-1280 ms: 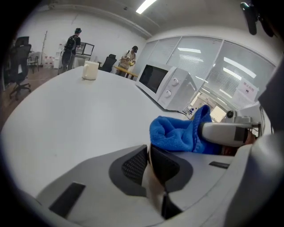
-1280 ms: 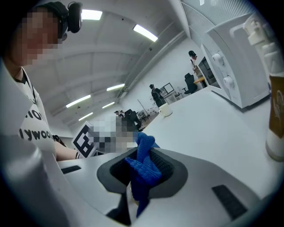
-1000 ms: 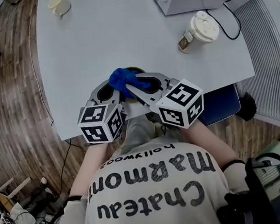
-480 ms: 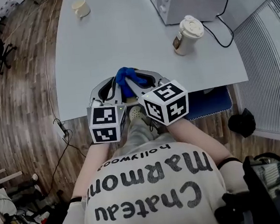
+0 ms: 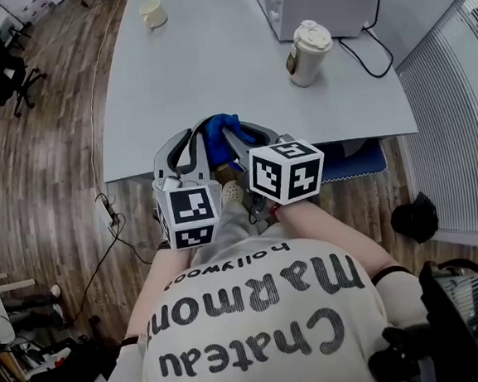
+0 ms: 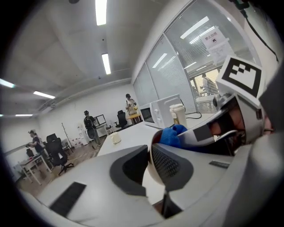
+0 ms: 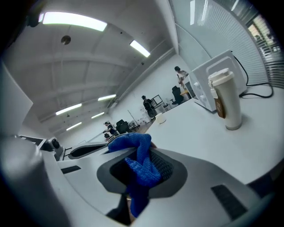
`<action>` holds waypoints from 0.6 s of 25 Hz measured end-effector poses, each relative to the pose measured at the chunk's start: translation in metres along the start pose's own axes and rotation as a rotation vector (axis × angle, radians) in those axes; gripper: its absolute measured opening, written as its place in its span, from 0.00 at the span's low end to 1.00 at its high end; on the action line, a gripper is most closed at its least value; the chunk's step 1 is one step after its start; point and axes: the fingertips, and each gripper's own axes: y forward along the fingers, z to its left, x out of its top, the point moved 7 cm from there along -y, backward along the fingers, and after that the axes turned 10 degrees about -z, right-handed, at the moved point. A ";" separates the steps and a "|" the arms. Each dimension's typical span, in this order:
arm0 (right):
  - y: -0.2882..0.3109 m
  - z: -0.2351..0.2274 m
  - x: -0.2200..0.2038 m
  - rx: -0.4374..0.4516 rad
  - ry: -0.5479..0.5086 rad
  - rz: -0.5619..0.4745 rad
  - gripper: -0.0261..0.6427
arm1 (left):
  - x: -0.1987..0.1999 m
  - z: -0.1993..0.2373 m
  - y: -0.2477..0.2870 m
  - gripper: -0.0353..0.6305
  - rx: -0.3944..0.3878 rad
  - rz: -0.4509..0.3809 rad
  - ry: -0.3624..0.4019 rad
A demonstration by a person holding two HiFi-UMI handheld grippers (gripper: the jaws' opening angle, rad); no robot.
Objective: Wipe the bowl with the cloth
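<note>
Open-plan office space fills both gripper views, with ceiling strip lights, desks, black chairs and a few people standing far off. In the head view a pale table point(image 5: 212, 72) runs from the centre to the top of the frame over a wooden floor point(image 5: 45, 161). A white microwave point(image 5: 322, 0) stands at the top right, a lidded paper cup point(image 5: 306, 51) is just below it, and a small cup point(image 5: 153, 13) sits at the upper left.

Both grippers are grouped at the table's near edge in the middle of the frame, above the person's printed shirt point(image 5: 258, 317).

The left gripper point(image 5: 195, 144) has its jaws set narrow. In its own view they stand on either side of the thin white wall of the bowl point(image 6: 152, 175), which runs edge-on between the two dark pads and looks to be touching both. These jaws have just been opening a little, with the bowl wall between them.

The right gripper point(image 5: 236, 140) is clamped on the blue cloth point(image 5: 220, 133). In the right gripper view the cloth point(image 7: 133, 142) is bunched above the pads and hangs down through the gap between them.

In the left gripper view the cloth point(image 6: 173, 133) sits just beyond the bowl's rim, right of centre. Whether it touches the bowl cannot be told. The right gripper's marker cube point(image 6: 239, 73) shows at the upper right of that view.
</note>
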 end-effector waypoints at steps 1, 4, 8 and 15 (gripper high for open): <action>-0.006 -0.001 -0.003 -0.013 0.028 -0.002 0.14 | 0.001 -0.003 -0.003 0.11 0.006 -0.004 -0.003; -0.021 -0.008 -0.013 -0.053 0.118 -0.001 0.14 | 0.003 -0.010 -0.009 0.11 0.021 -0.010 -0.014; -0.032 -0.021 -0.021 -0.082 0.185 0.018 0.14 | 0.002 -0.019 -0.005 0.11 0.034 -0.006 -0.026; -0.049 0.009 -0.003 0.039 0.122 -0.046 0.14 | 0.012 -0.034 -0.014 0.11 -0.030 -0.024 -0.073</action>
